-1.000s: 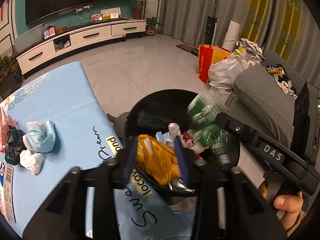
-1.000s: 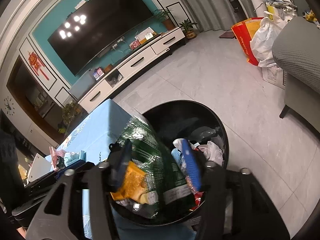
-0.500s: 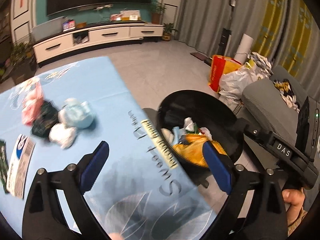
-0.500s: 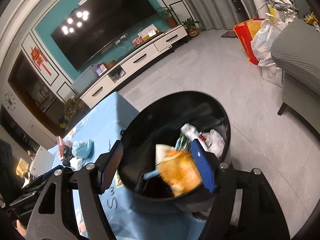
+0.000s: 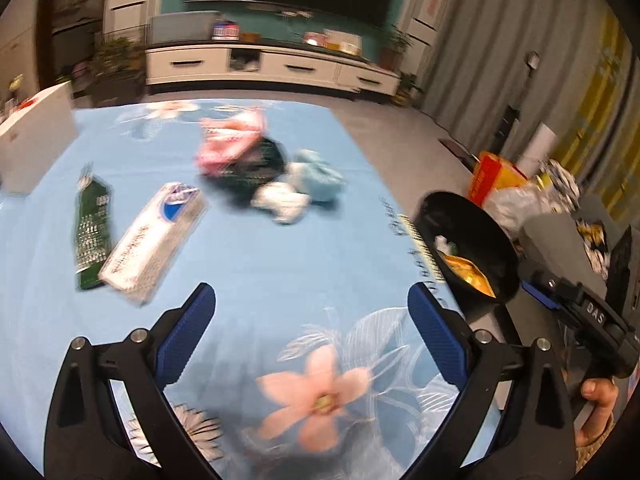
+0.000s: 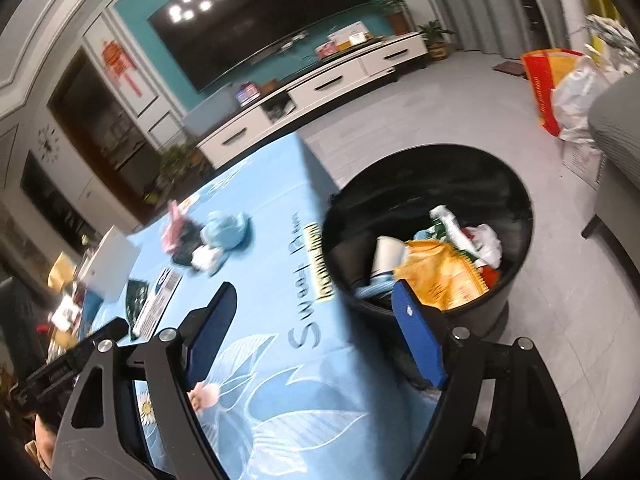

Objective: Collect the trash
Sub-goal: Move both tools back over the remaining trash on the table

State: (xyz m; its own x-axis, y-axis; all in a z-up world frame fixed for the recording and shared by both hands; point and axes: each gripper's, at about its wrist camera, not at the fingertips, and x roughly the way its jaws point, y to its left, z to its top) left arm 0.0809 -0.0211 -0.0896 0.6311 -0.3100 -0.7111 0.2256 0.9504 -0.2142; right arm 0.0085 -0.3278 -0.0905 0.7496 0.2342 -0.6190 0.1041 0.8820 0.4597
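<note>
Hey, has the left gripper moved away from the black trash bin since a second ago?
Yes. The left gripper was right over the black trash bin; now it's over the blue tablecloth, with the bin off to the right, jaws wide and empty.

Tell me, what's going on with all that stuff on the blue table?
A person is clearing trash with two handheld grippers. The left gripper is open and empty above the blue tablecloth; the right gripper is opening, nothing between its fingers. An orange snack bag lies in the black bin. Wrappers and crumpled tissues are on the table.
</note>
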